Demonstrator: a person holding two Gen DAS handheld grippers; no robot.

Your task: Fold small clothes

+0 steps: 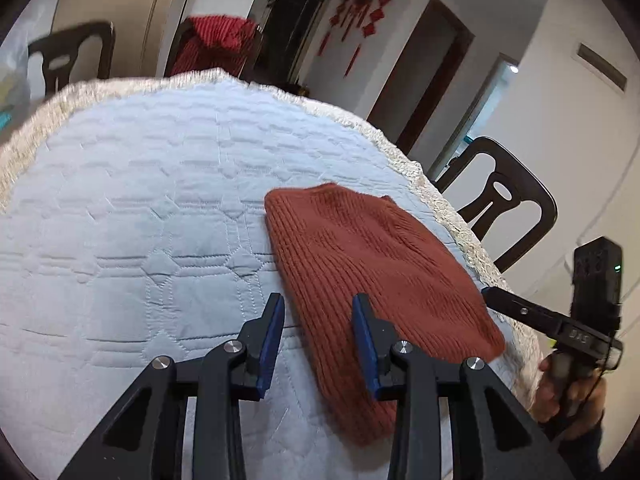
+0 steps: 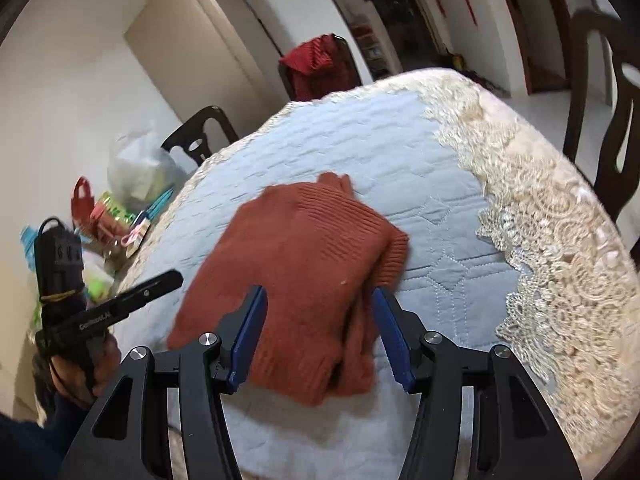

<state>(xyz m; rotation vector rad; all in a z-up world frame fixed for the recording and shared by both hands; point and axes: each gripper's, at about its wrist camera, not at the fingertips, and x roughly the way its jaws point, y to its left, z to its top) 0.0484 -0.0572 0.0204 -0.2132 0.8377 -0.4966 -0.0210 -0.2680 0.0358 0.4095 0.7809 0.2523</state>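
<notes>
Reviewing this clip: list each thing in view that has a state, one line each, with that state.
rust knit garment: folded into a compact stack, lying flat on the quilted cover, not gripped.
left gripper: open, over the garment's near left edge, nothing pinched.
right gripper: open, jaws straddling the garment's near edge, pads not pressing.
quilted cover: spread flat.
red cloth: draped over a far chair.

Rust-red ribbed knit sweater, folded.
Laid flat in a compact bundle on the pale blue quilted cover, near its lace-trimmed edge.
</notes>
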